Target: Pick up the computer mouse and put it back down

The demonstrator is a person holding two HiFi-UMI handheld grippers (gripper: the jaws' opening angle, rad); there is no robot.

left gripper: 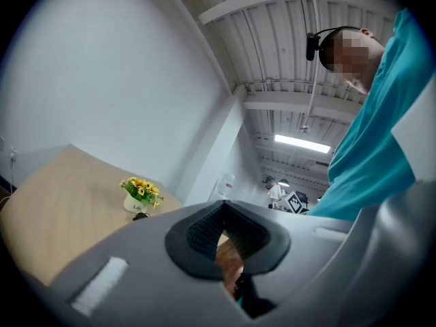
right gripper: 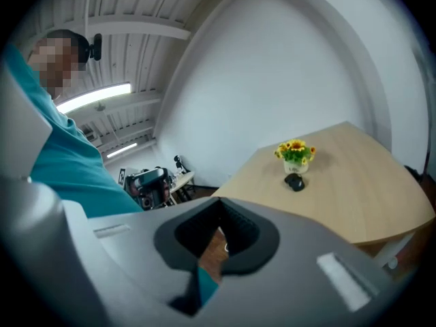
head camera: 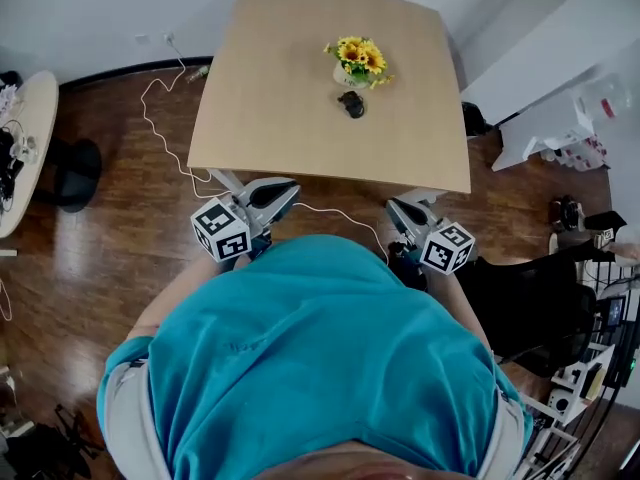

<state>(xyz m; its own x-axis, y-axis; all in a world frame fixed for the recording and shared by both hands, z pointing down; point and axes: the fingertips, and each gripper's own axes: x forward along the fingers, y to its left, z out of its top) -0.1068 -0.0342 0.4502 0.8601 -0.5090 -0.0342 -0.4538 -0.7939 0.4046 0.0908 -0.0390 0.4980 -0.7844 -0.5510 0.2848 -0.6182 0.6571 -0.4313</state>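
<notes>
The black computer mouse [head camera: 351,104] lies on the light wooden table [head camera: 270,98], just in front of a small pot of yellow flowers [head camera: 358,61]. Both grippers hang short of the table's near edge, close to the person's teal shirt. My left gripper [head camera: 285,191] and my right gripper [head camera: 397,208] point toward the table, jaws together, nothing held. From the left gripper view the mouse [left gripper: 140,216] is far off beyond the shut left gripper [left gripper: 222,204]. In the right gripper view the mouse [right gripper: 294,182] sits well past the shut right gripper [right gripper: 218,203].
A white cable [head camera: 160,118] trails over the wooden floor left of the table. A round side table [head camera: 22,138] stands at far left. White furniture [head camera: 560,118] and dark equipment [head camera: 530,303] fill the right side.
</notes>
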